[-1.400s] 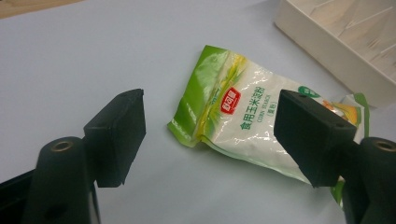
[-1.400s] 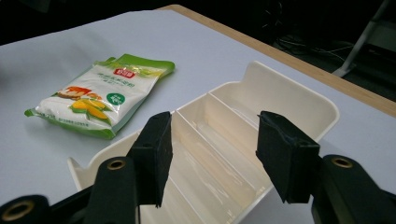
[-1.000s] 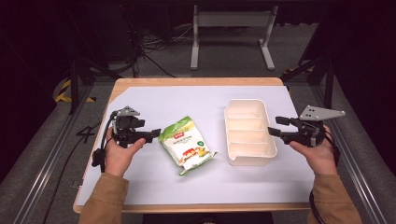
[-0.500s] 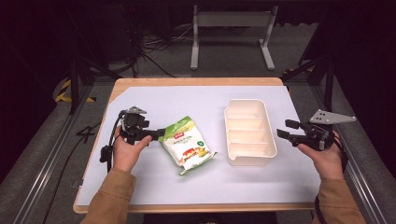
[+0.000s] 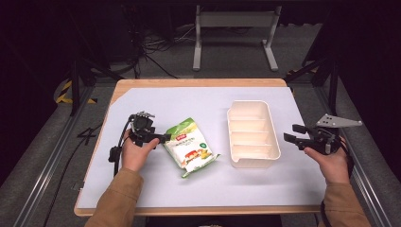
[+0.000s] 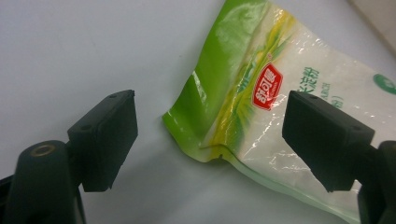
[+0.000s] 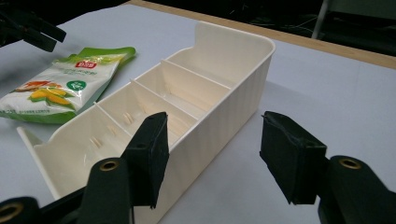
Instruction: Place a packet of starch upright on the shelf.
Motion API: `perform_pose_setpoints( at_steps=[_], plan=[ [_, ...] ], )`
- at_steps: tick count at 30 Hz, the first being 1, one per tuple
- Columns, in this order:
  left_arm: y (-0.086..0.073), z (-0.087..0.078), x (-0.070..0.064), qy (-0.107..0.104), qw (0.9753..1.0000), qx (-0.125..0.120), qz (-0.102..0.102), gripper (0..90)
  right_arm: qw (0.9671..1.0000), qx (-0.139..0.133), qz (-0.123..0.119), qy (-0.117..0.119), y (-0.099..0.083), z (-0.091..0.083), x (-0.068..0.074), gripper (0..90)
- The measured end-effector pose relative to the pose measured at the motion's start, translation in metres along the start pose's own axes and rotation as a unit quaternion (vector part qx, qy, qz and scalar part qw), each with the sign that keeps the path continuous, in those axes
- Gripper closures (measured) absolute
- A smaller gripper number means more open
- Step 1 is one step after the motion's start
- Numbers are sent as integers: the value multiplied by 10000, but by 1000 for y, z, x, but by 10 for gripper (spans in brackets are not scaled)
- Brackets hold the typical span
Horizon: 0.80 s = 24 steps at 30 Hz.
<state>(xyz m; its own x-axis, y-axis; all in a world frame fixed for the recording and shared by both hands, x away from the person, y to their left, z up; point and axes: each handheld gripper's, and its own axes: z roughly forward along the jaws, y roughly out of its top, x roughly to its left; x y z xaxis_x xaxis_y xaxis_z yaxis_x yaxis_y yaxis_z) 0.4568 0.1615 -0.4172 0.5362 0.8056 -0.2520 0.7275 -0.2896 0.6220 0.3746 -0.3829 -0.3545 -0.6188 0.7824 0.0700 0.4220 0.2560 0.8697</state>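
Closing on the snack bag (image 5: pixel 190 146) at frame centre, the left gripper (image 5: pixel 161 138) stands wide at its corner. The right gripper (image 5: pixel 292 133), also wide, has backed off the tray (image 5: pixel 272 124).

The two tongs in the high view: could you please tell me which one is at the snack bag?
The left tongs, open at the green snack bag's corner; the right tongs face the white tray.
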Motion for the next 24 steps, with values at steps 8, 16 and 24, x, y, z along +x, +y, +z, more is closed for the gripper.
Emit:
perform_pose_setpoints(
  at_steps=[8, 16, 24],
  plan=[
    [-1, 14, 0, -141, 9997, 182, -102, 173, 10000, 77, 16, 4, -2, 2, 1, 401],
    [-2, 25, -3, -286, 9988, 386, -129, 223, 9999, 123, 22, 5, -3, 4, 1, 394],
    [-8, 30, -14, -694, 9970, 297, -185, 604, 9999, 138, 11, 37, 0, 8, 4, 388]
  ],
)
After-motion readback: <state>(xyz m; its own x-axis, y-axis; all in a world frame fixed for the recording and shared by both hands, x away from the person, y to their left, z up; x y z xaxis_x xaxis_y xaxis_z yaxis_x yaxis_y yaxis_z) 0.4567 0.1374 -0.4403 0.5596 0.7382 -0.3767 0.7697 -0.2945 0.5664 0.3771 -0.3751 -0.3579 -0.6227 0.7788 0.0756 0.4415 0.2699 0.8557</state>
